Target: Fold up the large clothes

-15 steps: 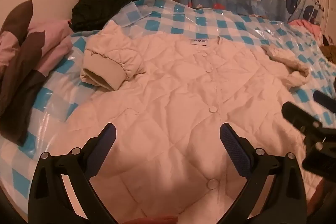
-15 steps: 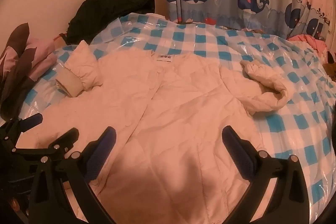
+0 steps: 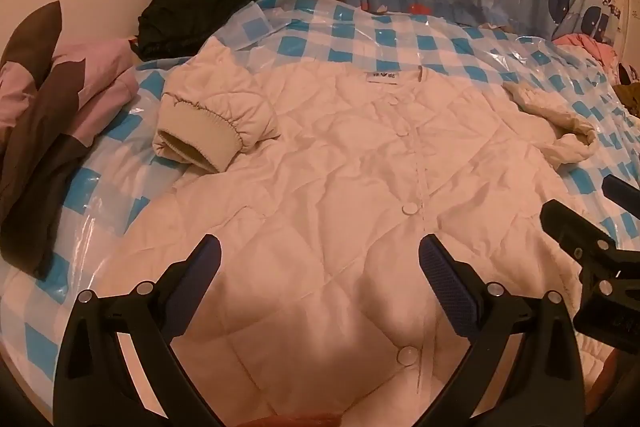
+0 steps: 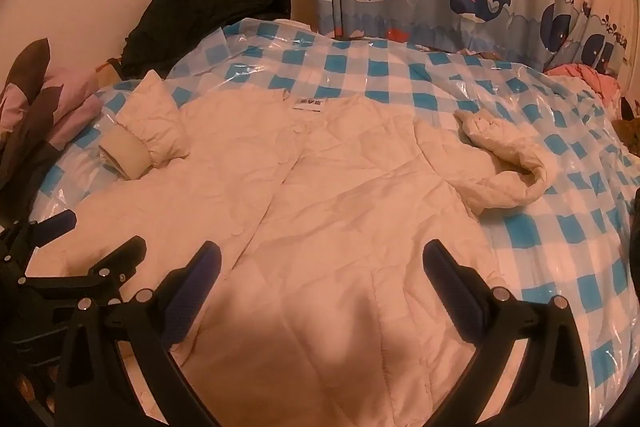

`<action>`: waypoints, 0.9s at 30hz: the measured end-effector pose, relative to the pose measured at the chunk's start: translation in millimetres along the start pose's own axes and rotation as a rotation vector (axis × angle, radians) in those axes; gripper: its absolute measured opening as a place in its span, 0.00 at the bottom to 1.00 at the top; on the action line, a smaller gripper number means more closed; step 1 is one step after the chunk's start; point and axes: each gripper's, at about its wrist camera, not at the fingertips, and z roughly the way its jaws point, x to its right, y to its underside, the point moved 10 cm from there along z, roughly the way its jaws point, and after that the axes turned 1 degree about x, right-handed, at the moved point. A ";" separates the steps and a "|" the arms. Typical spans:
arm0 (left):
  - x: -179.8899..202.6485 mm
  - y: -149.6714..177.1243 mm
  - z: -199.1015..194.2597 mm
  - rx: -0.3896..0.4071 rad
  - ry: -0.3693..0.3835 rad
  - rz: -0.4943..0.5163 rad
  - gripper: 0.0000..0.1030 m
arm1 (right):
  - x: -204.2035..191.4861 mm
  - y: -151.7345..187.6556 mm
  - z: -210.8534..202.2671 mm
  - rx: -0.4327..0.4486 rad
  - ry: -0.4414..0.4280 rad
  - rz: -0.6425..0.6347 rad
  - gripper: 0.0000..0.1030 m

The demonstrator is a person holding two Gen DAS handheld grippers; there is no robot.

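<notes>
Left wrist view: the left hand-held gripper (image 3: pixel 320 267) hangs with jaws spread wide, empty, above a cream quilted jacket (image 3: pixel 340 187); the right hand-held gripper (image 4: pixel 322 269), equally agape, hovers beside it. The buttoned jacket lies flat on a plastic-covered blue-checked bed (image 4: pixel 560 227).

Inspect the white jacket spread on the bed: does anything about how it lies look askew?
Yes. The white jacket lies flat and buttoned, but both sleeves are bunched: left sleeve doubled back, right sleeve curled.
</notes>
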 end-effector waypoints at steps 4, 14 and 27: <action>-1.8 4.0 5.1 -0.014 -0.003 -0.006 0.93 | 2.0 -0.1 0.2 -0.009 0.007 0.003 0.95; -4.4 7.5 15.1 -0.046 -0.002 -0.022 0.93 | 0.8 3.9 4.9 -0.036 0.025 -0.012 0.95; -0.3 10.6 20.1 -0.060 0.002 -0.025 0.93 | 0.7 4.4 5.7 -0.037 0.025 -0.013 0.95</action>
